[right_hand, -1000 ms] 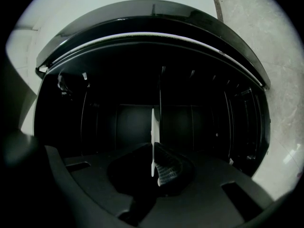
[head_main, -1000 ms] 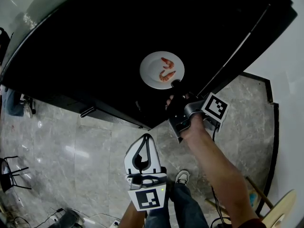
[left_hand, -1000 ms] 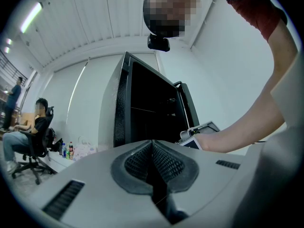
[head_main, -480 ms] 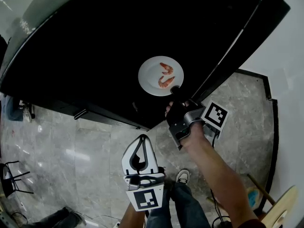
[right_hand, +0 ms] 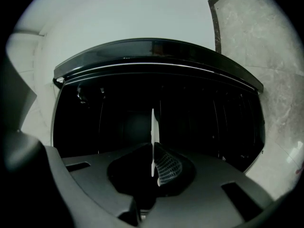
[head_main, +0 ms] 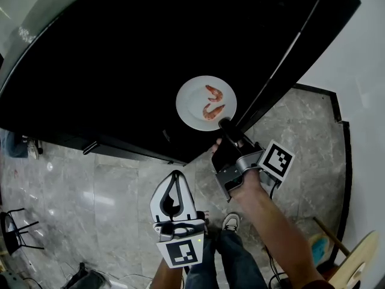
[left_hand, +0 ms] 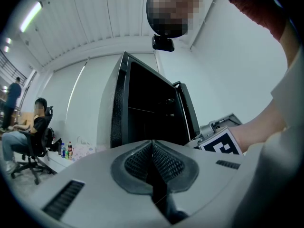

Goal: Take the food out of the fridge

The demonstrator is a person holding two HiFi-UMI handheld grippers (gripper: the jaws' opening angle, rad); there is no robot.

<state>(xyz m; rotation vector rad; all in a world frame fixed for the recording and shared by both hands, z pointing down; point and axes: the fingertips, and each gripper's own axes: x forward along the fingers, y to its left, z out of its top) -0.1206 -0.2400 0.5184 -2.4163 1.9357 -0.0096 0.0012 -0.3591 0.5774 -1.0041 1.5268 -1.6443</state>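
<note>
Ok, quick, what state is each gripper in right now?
Left gripper: closed, empty.
Right gripper: closed on the plate rim.

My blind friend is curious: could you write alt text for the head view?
The right gripper pinches the rim of a white plate carrying two shrimp, against a black fridge. The left gripper is shut and empty over a grey floor.

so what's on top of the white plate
Two orange shrimp lie on the white plate, which the right tongs pinch by its near rim. Its underside is hidden, and the fridge interior behind it is too dark to read.
</note>
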